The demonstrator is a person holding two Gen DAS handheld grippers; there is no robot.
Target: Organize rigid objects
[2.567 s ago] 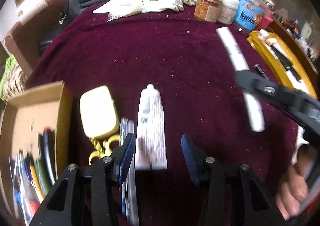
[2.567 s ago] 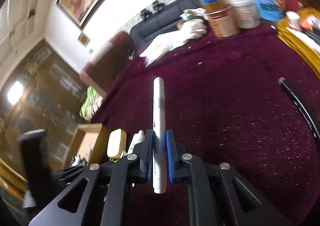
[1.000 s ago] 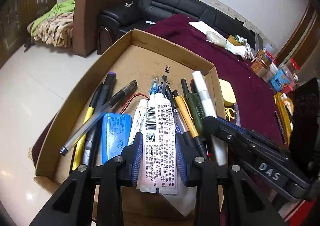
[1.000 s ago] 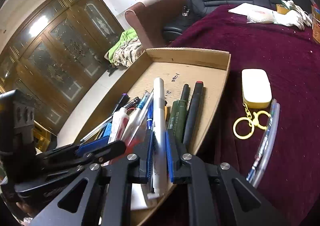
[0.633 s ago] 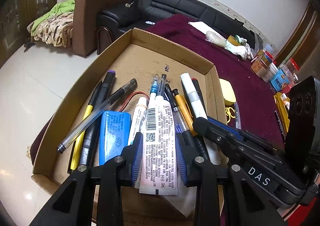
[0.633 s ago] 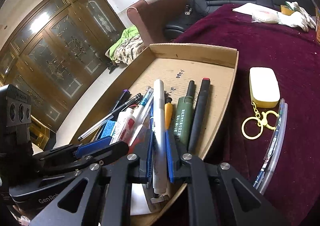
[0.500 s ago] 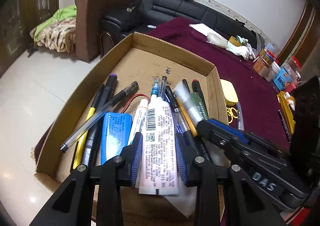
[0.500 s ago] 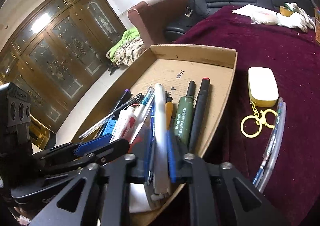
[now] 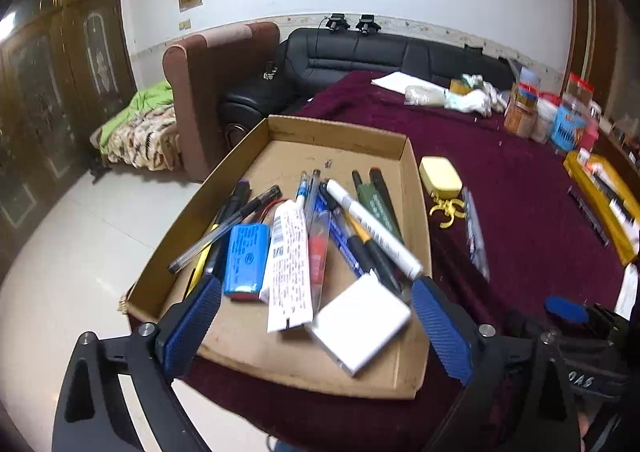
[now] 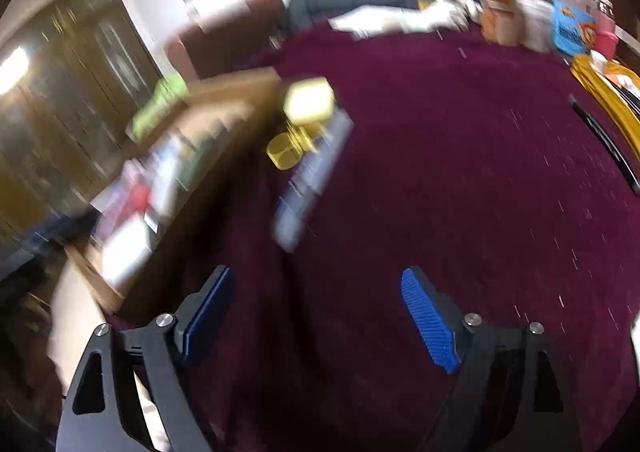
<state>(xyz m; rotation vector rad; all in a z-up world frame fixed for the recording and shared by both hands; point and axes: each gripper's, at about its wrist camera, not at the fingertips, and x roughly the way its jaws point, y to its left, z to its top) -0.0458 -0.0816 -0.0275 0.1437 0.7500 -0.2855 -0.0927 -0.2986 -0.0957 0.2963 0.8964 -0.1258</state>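
A cardboard box [image 9: 340, 127] at the table's left edge holds several pens, a blue battery pack [image 9: 246, 256] and a flat white box [image 9: 360, 324]. The white tube [image 9: 290, 264] and the white marker [image 9: 372, 228] lie loose among them. My left gripper [image 9: 316, 316] hovers over the box's near end; its jaws are opening wide and the pads touch nothing. My right gripper [image 10: 318, 308] is over bare maroon cloth, jaws opening, nothing between them. Its view is blurred: the box [image 10: 240, 87] sits at left, with a yellow case [image 10: 310, 99] and a clear sleeve of pens [image 10: 312, 175] ahead.
The yellow case [image 9: 440, 175] with a key ring and the pen sleeve [image 9: 476, 236] lie on the cloth right of the box. Jars [image 9: 524, 115] and white gloves [image 9: 468, 97] stand at the back. A yellow tray [image 9: 600, 203] lines the right edge. Floor lies left of the box.
Both grippers opened and let go: the tube and the marker now lie in the box. The left gripper drew back from the box; the right one swung right, over the cloth.
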